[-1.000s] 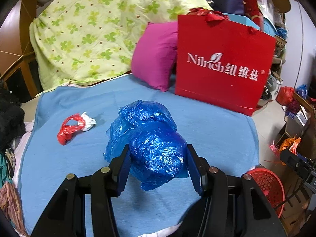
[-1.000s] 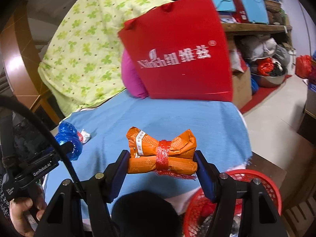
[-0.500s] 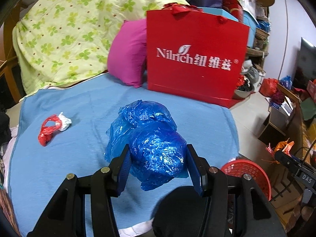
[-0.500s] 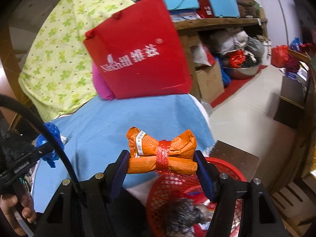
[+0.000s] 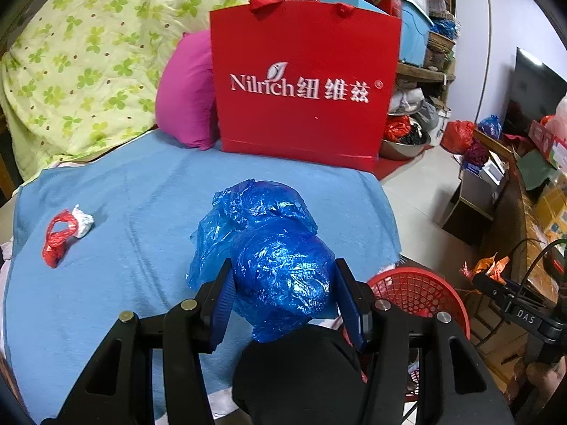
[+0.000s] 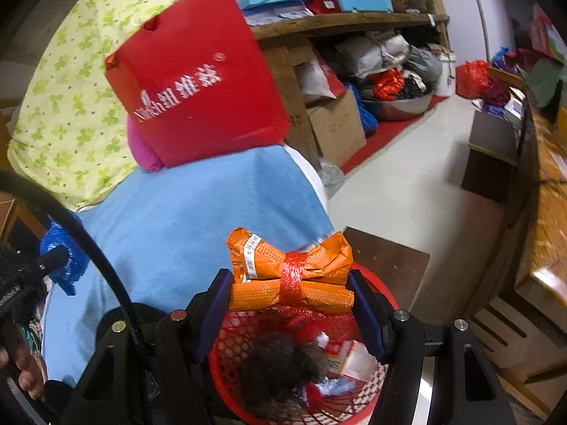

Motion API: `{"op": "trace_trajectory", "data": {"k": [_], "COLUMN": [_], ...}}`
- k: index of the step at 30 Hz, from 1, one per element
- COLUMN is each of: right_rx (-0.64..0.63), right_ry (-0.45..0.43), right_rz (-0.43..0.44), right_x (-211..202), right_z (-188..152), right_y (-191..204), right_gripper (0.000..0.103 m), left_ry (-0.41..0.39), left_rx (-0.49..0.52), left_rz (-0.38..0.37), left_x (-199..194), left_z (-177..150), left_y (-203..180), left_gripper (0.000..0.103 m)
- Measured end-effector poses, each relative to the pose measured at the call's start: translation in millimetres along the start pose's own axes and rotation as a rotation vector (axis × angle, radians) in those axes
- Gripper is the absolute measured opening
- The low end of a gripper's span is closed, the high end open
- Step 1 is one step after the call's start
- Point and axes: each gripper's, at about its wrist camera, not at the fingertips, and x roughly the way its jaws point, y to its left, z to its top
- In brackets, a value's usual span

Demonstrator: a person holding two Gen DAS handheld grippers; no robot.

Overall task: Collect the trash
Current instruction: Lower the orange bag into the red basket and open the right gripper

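Status: your right gripper (image 6: 288, 292) clamps the orange wrapped bundle tied with red ribbon (image 6: 290, 272) directly above the red plastic mesh basket (image 6: 226, 350). Your left gripper (image 5: 283, 288) clamps the crumpled blue plastic bag (image 5: 273, 251), just left of that basket.

The red paper bag (image 5: 304, 85) reads "Nilrich 纽维兹"; a black bar (image 5: 524, 315) reads "DAS".

Your left wrist view looks down across the blue-covered bed (image 5: 141, 194); right hovers close above the red mesh basket (image 6: 230, 340). Both share the red paper bag (image 5: 304, 85), probably the basket too.
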Motion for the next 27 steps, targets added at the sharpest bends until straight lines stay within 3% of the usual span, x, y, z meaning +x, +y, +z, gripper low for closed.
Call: {"op": "trace_trajectory", "data": {"k": [17, 27], "right_rx": [0.038, 0.047], "right_ry": [0.043, 0.047], "right_rz": [-0.012, -0.009], "right_x": [9.0, 12.6], "right_z": [-16.3, -14.8], "right_y": [-18.7, -18.1], "right_gripper": [0.068, 0.068], "left_ry": [0.042, 0.054], "left_rx": [0.028, 0.024], "left_rz": [-0.106, -0.125], "left_x": [7.1, 10.3], "left_z": [-8.0, -11.6], "left_y": [-28.8, -32.0], "left_gripper": [0.055, 0.055]}}
